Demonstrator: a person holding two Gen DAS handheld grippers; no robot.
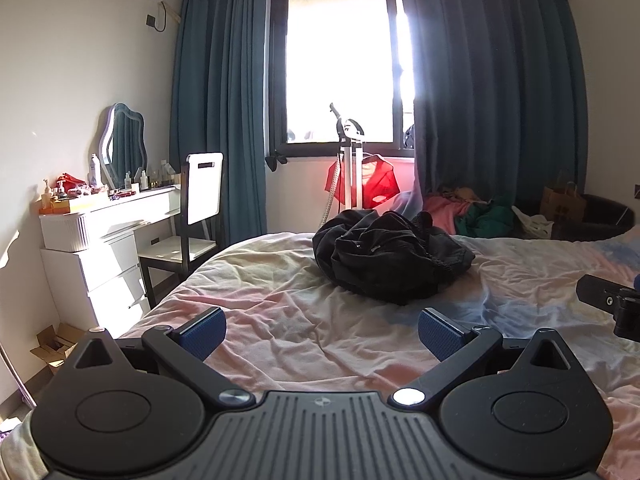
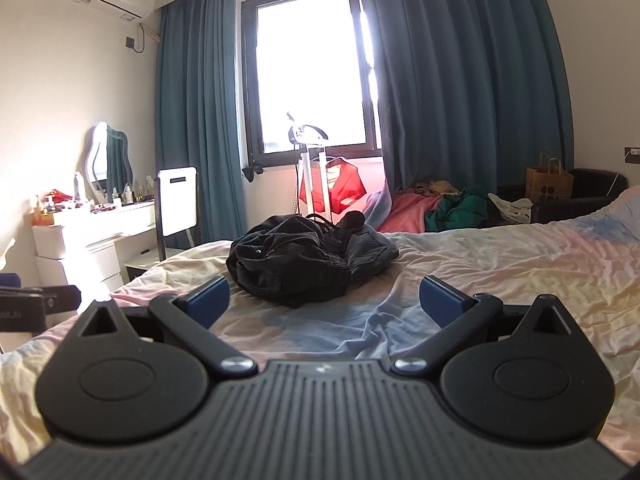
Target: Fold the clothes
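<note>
A crumpled black garment (image 1: pixel 390 258) lies in a heap on the bed, ahead of both grippers; it also shows in the right wrist view (image 2: pixel 304 260). My left gripper (image 1: pixel 322 334) is open and empty, hovering over the pastel sheet a short way before the heap. My right gripper (image 2: pixel 324 302) is open and empty, closer to the heap, which lies just beyond and left of centre between its blue pads (image 2: pixel 442 300). Part of the right gripper's body (image 1: pixel 612 304) shows at the right edge of the left wrist view.
The bed (image 1: pixel 280 320) has a wrinkled pastel sheet. A white vanity desk (image 1: pixel 112 220) and chair (image 1: pixel 196 216) stand left. A garment steamer with a red garment (image 1: pixel 360 176) stands under the window. Piled clothes (image 2: pixel 440 204) and a paper bag (image 2: pixel 548 184) lie far right.
</note>
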